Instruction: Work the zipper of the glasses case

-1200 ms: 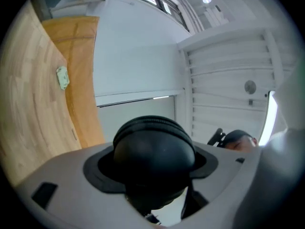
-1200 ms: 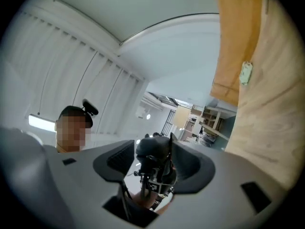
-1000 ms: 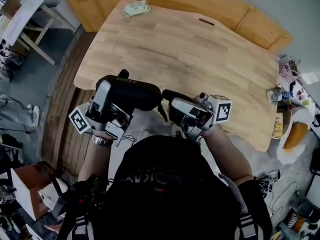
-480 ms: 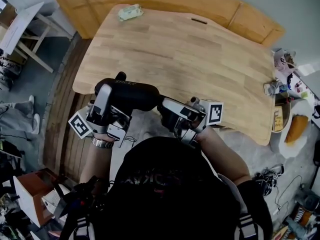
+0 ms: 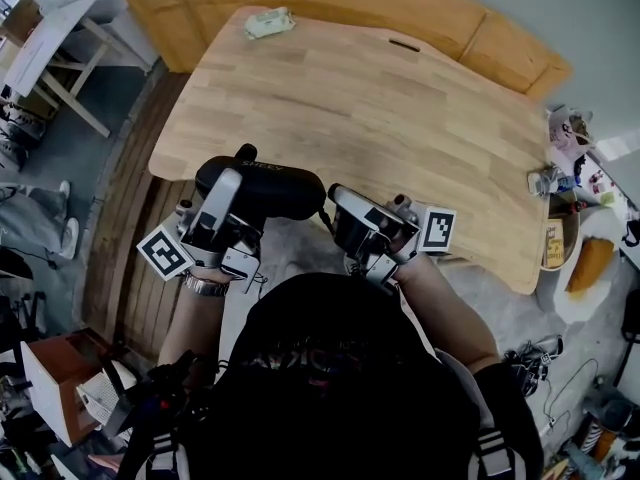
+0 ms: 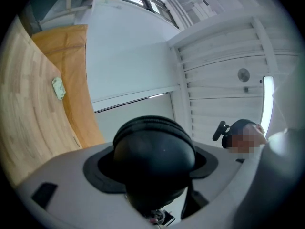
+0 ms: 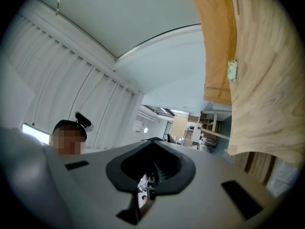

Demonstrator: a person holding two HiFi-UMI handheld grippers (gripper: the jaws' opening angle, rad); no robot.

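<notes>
Clamped hard, that's the left gripper (image 6: 153, 175), its jaws squeezing the rounded body of the black glasses case (image 5: 275, 190) from both sides, with the zip seam arching over the top end. Over on the other side, the right gripper (image 7: 151, 173) has just been closing and its jaws now sit together. A small dark tab, which I take to be the zipper pull (image 7: 150, 191), is pinched between them.

Pulling back: the case is up in the air in front of the person, just off the near edge of the wooden table (image 5: 400, 98), resting on nothing. The right gripper's tip meets it at its right-hand end. A small pale packet (image 5: 268, 21) lies well away at the far side of the table.

How will it handle? It looks light, with a semi-stiff moulded shell that should take a firm squeeze across the middle. It's smooth and rounded, though, so it could swivel in the clamp. The pull is tiny and thin and will slip out easily. It wants drawing along the zip track, not away from the shell.
</notes>
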